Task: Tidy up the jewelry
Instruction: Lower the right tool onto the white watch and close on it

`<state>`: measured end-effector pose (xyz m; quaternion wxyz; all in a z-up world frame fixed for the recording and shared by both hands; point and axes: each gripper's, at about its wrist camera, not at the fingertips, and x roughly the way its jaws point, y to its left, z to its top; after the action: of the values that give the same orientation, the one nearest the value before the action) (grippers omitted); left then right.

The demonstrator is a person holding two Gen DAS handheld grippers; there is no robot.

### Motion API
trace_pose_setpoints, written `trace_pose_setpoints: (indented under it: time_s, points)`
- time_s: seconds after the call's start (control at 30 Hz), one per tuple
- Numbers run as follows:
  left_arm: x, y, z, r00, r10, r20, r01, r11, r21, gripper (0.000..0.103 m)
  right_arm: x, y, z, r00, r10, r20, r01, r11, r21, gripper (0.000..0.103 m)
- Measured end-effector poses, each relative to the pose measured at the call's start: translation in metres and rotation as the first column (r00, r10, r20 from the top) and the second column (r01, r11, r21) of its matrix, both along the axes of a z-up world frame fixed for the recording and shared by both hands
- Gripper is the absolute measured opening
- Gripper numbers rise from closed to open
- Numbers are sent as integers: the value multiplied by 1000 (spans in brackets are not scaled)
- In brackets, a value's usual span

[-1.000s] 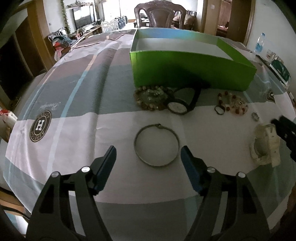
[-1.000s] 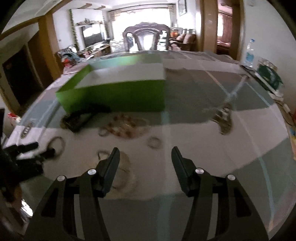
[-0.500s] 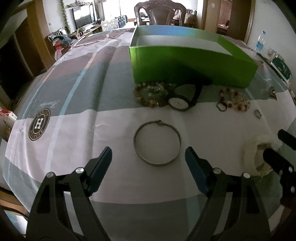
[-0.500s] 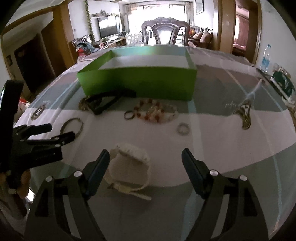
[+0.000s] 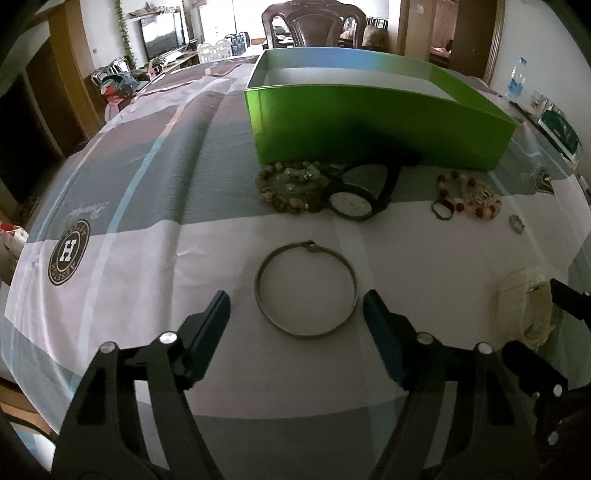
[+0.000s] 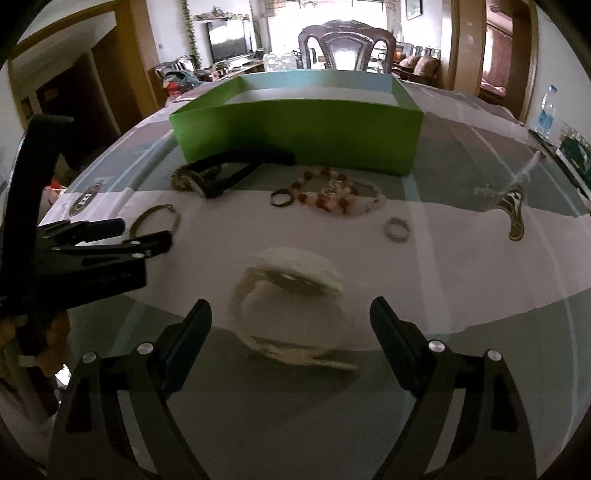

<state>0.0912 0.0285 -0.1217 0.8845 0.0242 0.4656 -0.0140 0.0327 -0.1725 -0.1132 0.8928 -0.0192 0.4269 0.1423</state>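
Left gripper (image 5: 295, 314) wide open, empty, fingers flanking the metal bangle (image 5: 306, 288) mid-frame. Right gripper (image 6: 291, 321) wide open, empty, straddling the white woven bracelet (image 6: 288, 295), not touching.

Surface (image 5: 155, 192) covered by a grey, white and blue cloth with round logos. Carved dark wood chair (image 6: 347, 48) at the far side. Bright window (image 6: 291, 26) behind it, daylight strong. TV (image 6: 227, 37) at back left. Wooden door frames (image 6: 463, 48) right. Water bottle (image 6: 546, 114) at the right edge.
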Motion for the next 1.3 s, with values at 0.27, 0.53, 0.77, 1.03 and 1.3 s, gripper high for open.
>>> trace_pose_setpoints:
  time_s: [0.27,0.53,0.77,1.03,1.3]
  points:
    - [1,3,-3,1000,10,1,-10,1000,-19,86,9,6,-11,1000,16,-20,-16,1000,11,86]
    - [-3,1,-2,1000,-15,1,15,1000,-26,72,10,1,-10,1000,-1,-1,1,1000,14,62]
    - [-4,-3,-1,1000,-20,14,21,999,-31,57,9,2,-10,1000,-8,2,8,1000,9,62]
    - [-6,-6,-1,999,-21,27,21,999,-28,57,7,2,-10,1000,-13,6,13,1000,7,62]
    - [-13,0,10,999,2,48,0,999,-42,57,3,-4,5,999,-21,46,20,1000,15,61]
